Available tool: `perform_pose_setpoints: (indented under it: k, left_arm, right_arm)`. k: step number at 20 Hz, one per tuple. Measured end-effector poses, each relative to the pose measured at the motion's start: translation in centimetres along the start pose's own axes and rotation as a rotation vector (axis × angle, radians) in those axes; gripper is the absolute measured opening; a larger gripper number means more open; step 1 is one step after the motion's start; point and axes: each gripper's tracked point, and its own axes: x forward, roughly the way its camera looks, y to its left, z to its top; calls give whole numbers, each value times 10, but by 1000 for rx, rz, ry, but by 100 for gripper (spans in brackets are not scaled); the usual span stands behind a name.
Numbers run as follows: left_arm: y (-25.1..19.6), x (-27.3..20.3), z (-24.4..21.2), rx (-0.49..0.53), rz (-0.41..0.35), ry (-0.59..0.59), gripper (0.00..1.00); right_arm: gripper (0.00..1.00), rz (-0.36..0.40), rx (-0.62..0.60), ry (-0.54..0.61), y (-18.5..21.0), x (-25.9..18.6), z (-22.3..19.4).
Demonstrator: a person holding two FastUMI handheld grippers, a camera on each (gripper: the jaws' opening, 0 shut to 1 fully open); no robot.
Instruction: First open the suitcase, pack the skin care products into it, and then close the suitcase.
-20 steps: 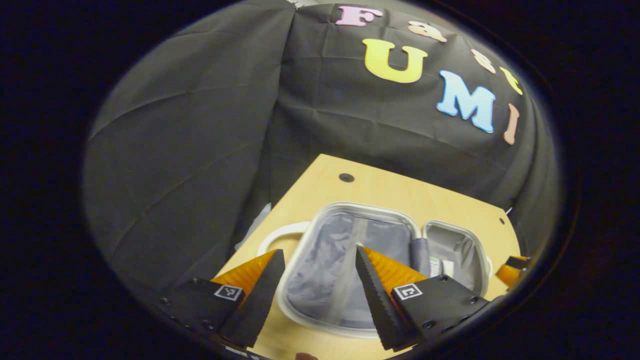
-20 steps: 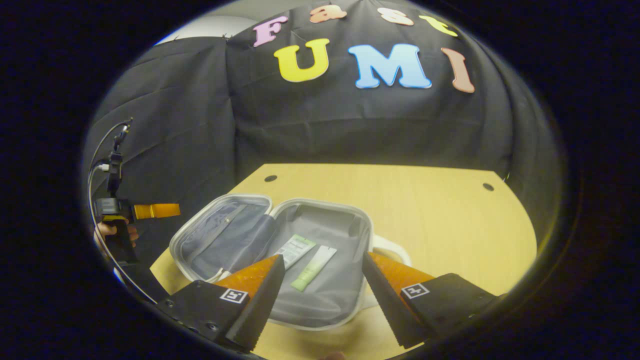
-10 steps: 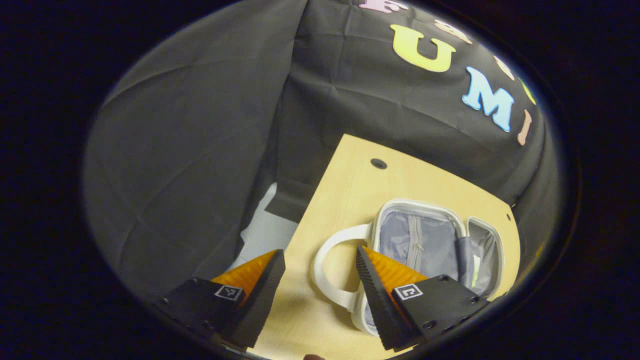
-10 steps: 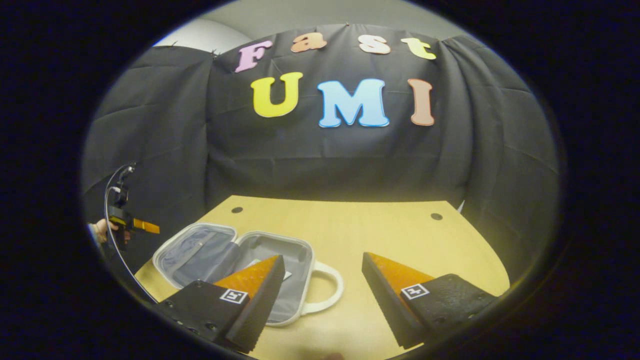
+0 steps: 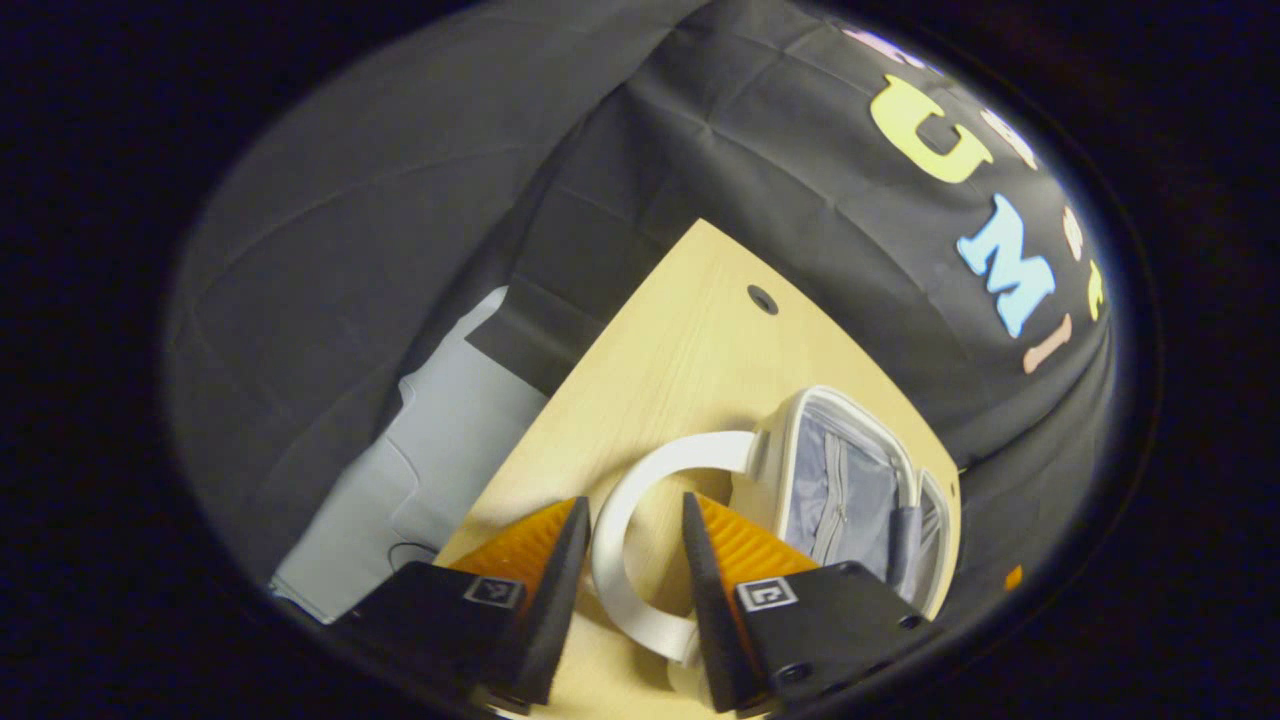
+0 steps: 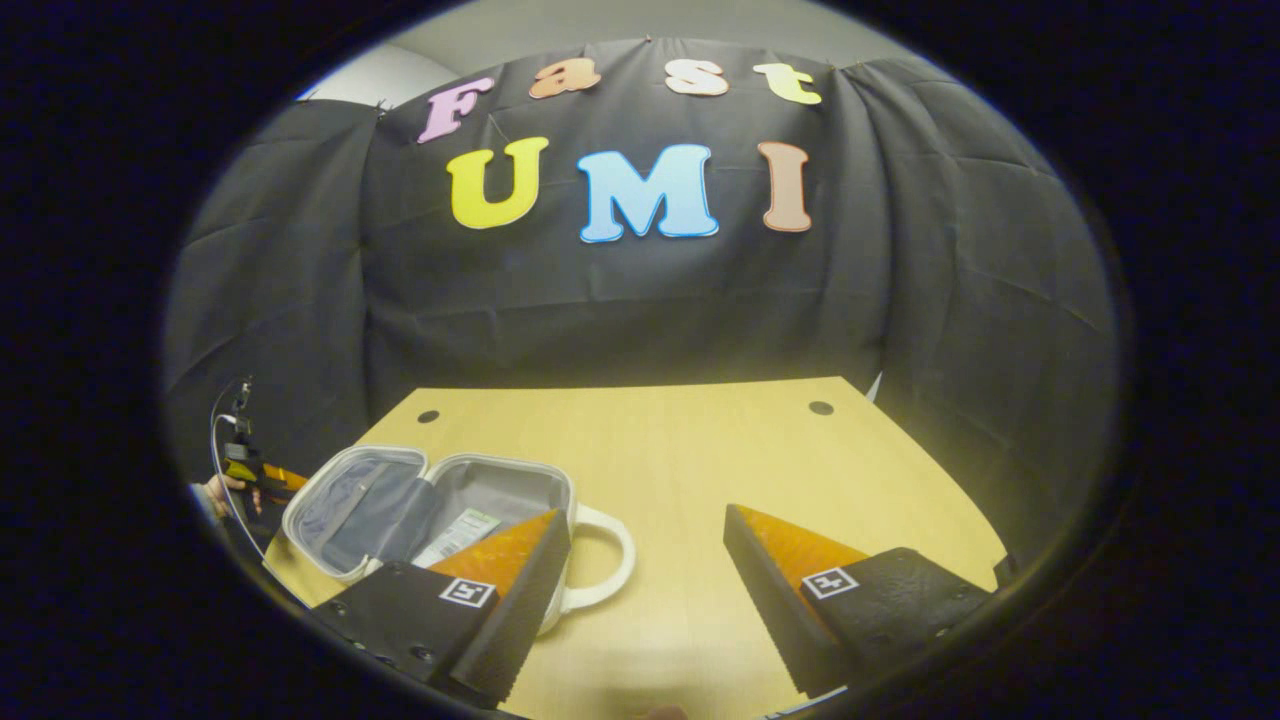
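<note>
A light wooden table (image 6: 760,470) is seen in both views, set against the black cloth wall. Two small round dark holes are seen near its far edge, one (image 6: 428,416) toward the left and one (image 6: 821,408) toward the right in the right gripper view. One thing is laid directly on the table: a small suitcase (image 6: 400,500) with a pale rim, which is opened flat near the left front corner. Its two halves are spread side by side, and the grey lining is shown. A white loop handle (image 5: 640,540) is rested flat on the wood, at the suitcase's outer end.
</note>
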Motion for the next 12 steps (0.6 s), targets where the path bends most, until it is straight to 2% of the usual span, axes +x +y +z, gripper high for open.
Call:
perform_pose_setpoints:
  k: [1, 3, 4, 5, 6, 9, 12]
  left_arm:
    - [9, 1, -3, 2, 34, 0, 58]
    - [10, 1, -5, 20, 39, 11, 31]
    - [7, -2, -4, 35, 42, 8, 31]
    - [4, -3, -3, 65, 59, 2, 27]
    - [1, -8, 0, 107, 76, -4, 16]
    - [-29, -36, 18, 197, 77, -46, 11]
    - [-71, -82, 43, 214, 33, -120, 11]
  right_arm:
    - [95, -4, 4, 0, -3, 0, 1]
    - [95, -22, 17, -4, -12, 0, 2]
    - [95, -34, 24, -7, -18, -1, 3]
    - [95, -45, 30, -13, -25, -1, 4]
    - [95, -56, 35, -20, -31, -2, 5]
    - [95, -83, 38, -49, -50, -6, 12]
    - [95, -98, 20, -92, -68, -10, 23]
